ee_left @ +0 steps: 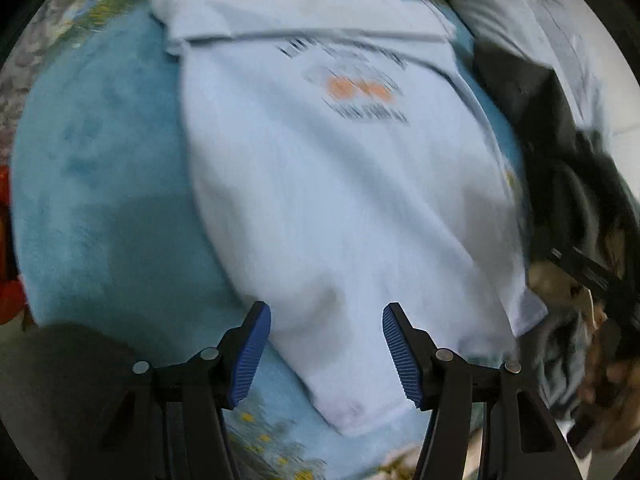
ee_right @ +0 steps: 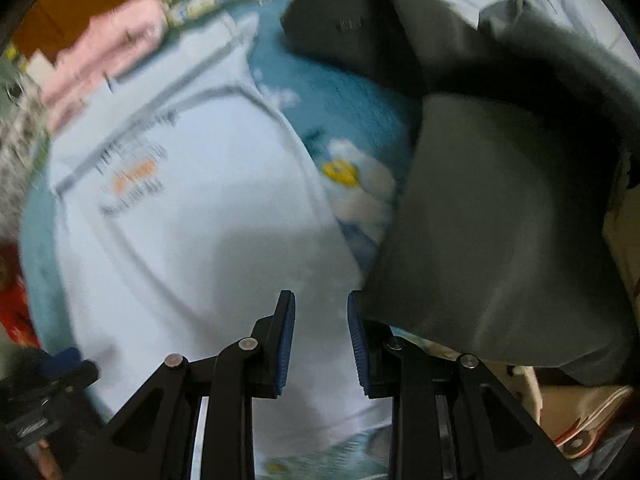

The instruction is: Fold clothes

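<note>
T-shirt (ee_left: 340,200) lies lengthwise ahead, hem nearest both grippers; left gripper (ee_left: 326,356) and right gripper (ee_right: 321,344) hover apart, empty.

Left gripper (ee_left: 326,354) and right gripper (ee_right: 321,344): black plastic linkage arms, ribbed blue finger pads (ee_left: 250,356) (silver pivot screws at joints)

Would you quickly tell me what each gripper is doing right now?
Left gripper: open, empty, above the light blue T-shirt.
Right gripper: open, empty.
</note>
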`<state>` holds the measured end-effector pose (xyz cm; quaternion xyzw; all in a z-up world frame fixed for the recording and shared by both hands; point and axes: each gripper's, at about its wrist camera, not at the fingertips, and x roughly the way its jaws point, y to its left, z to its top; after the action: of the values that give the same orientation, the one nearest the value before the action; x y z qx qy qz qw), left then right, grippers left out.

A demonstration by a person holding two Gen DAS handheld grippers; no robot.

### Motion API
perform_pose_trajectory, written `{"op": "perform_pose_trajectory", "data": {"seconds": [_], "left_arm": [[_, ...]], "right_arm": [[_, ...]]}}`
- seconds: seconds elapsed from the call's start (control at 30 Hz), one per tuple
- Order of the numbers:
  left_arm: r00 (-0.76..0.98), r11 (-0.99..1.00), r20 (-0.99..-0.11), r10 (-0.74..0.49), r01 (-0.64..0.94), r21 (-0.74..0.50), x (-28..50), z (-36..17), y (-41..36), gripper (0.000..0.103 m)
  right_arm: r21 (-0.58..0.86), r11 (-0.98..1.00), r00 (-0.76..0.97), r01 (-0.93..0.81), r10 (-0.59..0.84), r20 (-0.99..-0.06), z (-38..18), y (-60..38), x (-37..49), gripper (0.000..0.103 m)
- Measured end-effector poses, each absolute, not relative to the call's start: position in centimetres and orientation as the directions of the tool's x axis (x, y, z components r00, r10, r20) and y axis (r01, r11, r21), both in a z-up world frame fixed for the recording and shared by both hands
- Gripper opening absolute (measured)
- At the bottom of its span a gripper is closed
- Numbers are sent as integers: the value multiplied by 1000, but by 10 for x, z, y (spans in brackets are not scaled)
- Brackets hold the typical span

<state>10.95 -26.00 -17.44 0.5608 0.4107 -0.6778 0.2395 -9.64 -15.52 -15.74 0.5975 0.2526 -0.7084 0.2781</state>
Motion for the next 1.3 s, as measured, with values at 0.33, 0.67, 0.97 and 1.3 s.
{"op": "perform_pose_trajectory", "data": {"seconds": [0.33, 0.67, 0.97, 1.3], "left_arm": [[-170, -595, -980, 105, 778, -199, 107, -184, -245, 63], [-157, -569, -982, 106, 800, -189, 107, -187, -252, 63], [-151, -555, -976, 155, 804, -213, 106, -194, -256, 64], [-305, -478, -927, 217, 795, -374, 116, -175, -269, 7]], "right_arm": [[-18, -746, -86, 665, -52, -995, -190, -135, -102, 30], [-90, -798, -239, 596, -69, -969, -151, -128, -128, 5], [-73, -816, -235, 574, -78, -969, -148, -129, -140, 6], [-22, -814, -208, 581, -123, -970, -134, -126, -144, 6]]}}
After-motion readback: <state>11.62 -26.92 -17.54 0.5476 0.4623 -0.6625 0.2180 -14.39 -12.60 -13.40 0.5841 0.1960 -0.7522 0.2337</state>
